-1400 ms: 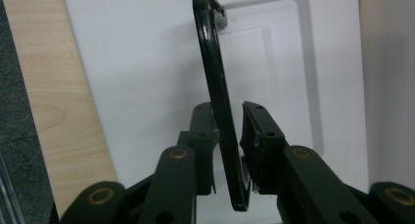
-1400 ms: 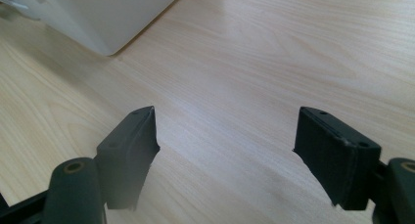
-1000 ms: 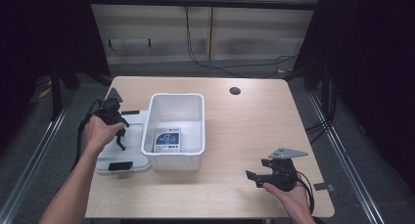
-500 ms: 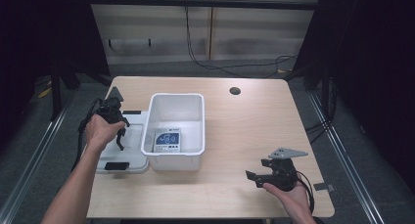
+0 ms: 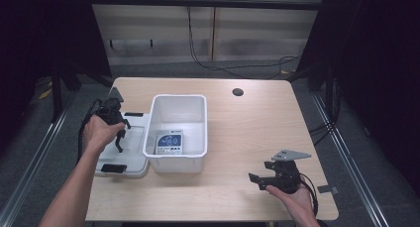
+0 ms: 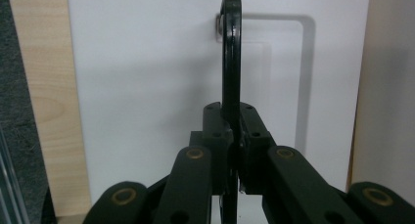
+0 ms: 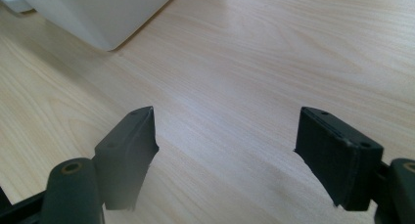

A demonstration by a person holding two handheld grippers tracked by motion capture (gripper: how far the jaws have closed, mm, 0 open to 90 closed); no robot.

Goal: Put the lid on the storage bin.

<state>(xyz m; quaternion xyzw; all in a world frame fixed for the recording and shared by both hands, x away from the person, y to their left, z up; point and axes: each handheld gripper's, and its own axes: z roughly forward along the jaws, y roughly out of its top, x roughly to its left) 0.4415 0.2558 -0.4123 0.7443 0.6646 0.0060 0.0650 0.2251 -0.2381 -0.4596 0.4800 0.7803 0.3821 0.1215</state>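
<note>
Bright, even overhead light on the table (image 5: 257,123); surroundings dark from 9 to 3 o'clock. Soft shadows. Near jaws slightly blurred.

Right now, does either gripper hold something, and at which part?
The left gripper is shut on a thin black handle, gripping its lower end, above the white lid. The right gripper is open and empty.

High view is looking forward and down over the whole table (image 5: 247,113). Both gripper views are looking close along their jaws, sharing the white bin (image 5: 178,128).
</note>
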